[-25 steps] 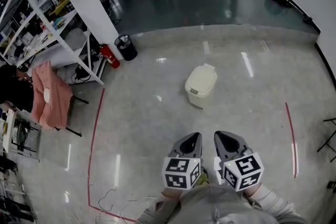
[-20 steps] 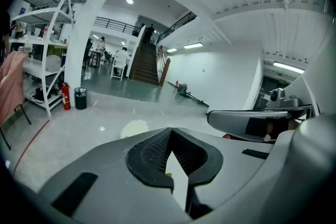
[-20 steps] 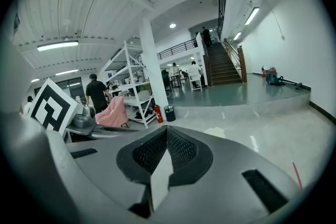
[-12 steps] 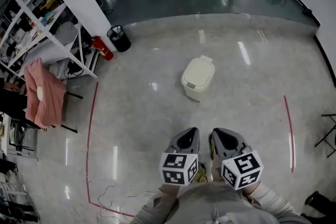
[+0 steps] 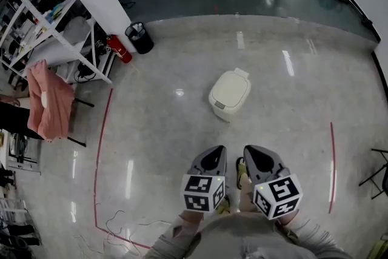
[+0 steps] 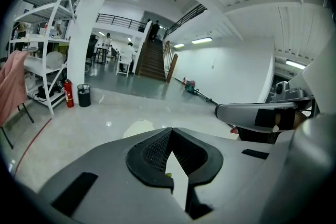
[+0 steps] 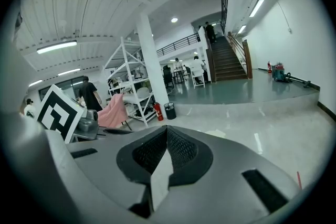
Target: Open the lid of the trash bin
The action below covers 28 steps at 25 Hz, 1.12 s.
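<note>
The trash bin [image 5: 230, 96] is standing on the polished floor straight ahead of both grippers and well apart from them, roughly between their two lines of aim. Its cream lid [image 5: 231, 87] is lying flat and closed. A small latch tab [image 5: 219, 105] is facing us, and the hinge bump is sitting on the far side.

We are holding the left gripper [image 5: 211, 156] and the right gripper [image 5: 255, 158] side by side at waist level. Each has its jaws brought together at the tips with nothing between them.

Hazards we are anticipating:
- The bin is looking light and the floor glossy, so a forward push on the lid may slide or tip the bin rather than lift the lid.
- Closed jaws are offering no grip on the lid edge, so we are judging that they need to part first.
- Loose cables [image 5: 121, 228] are lying behind and to the left of the left gripper, presenting a trip risk.

Markings: we are reading no brand, label or text on the bin. The cubes [image 5: 277, 195] on the grippers are carrying black-and-white square patterns only. A red floor line [image 5: 97, 154] is running to the left.
</note>
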Each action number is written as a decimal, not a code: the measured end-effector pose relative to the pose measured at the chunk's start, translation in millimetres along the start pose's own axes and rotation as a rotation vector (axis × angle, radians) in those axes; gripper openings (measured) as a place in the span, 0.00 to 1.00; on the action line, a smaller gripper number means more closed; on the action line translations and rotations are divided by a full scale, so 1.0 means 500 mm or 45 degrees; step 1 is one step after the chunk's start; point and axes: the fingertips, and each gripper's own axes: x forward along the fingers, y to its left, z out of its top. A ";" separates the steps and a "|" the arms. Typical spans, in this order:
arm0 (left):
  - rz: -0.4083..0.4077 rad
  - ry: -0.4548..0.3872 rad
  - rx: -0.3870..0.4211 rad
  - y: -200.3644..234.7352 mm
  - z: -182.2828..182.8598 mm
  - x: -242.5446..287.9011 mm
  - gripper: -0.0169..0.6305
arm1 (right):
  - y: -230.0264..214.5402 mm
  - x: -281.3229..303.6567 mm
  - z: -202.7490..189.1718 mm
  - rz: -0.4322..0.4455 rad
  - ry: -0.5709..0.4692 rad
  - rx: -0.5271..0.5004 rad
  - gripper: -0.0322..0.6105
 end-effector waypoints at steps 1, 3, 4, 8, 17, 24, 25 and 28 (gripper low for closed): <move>0.003 0.004 -0.003 0.003 0.004 0.017 0.03 | -0.015 0.011 0.004 0.000 0.003 0.002 0.05; 0.004 0.016 -0.007 0.007 0.009 0.053 0.03 | -0.048 0.033 0.007 0.000 0.014 0.008 0.05; 0.005 0.023 -0.009 0.009 0.010 0.072 0.03 | -0.065 0.044 0.007 0.001 0.022 0.010 0.05; 0.024 0.057 -0.032 0.023 0.014 0.141 0.03 | -0.124 0.087 0.008 0.014 0.061 0.019 0.05; 0.129 0.148 -0.102 0.086 -0.009 0.305 0.03 | -0.237 0.189 -0.010 0.069 0.168 0.036 0.05; 0.218 0.148 -0.183 0.161 -0.014 0.402 0.03 | -0.283 0.289 -0.024 0.135 0.228 0.027 0.05; 0.229 0.156 -0.192 0.171 -0.021 0.414 0.03 | -0.287 0.301 -0.031 0.138 0.237 0.030 0.05; 0.256 0.184 -0.206 0.204 -0.053 0.456 0.03 | -0.300 0.339 -0.066 0.142 0.264 0.050 0.05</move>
